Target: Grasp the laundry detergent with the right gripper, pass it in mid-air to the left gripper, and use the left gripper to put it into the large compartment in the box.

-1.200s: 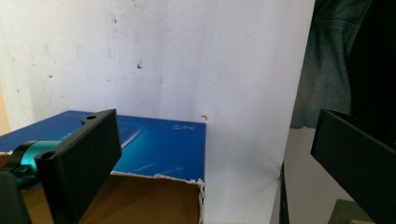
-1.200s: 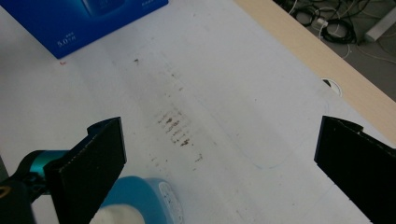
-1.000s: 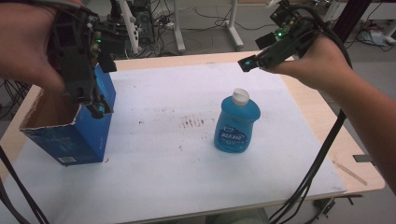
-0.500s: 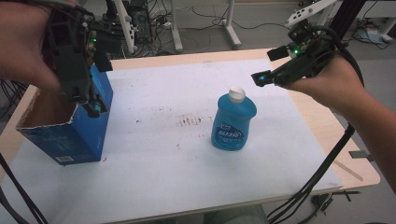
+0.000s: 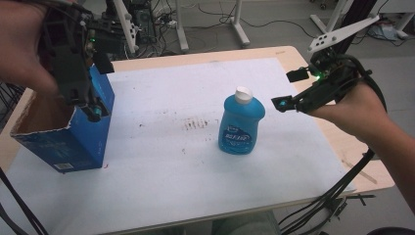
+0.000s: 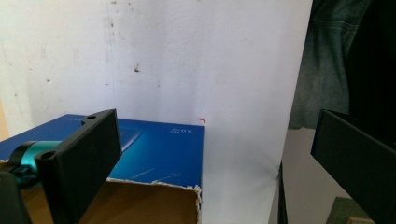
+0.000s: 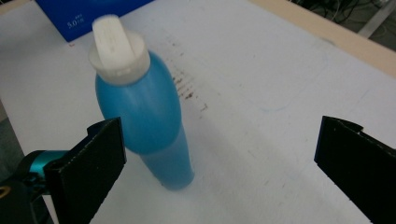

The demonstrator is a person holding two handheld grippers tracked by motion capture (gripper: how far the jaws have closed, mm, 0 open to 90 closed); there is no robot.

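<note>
Bottle upright on surface; right gripper just beside it, jaws wide; left gripper over box, jaws wide.

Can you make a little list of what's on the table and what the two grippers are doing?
table cover: white sheet, stained near the middle
bottle: blue bottle with white cap, standing upright
box: blue box, top open, at the table's left
left gripper: open, at the box's top edge, holding nothing
right gripper: open, beside the bottle, not touching it
likely next: right gripper may close on the bottle
</note>
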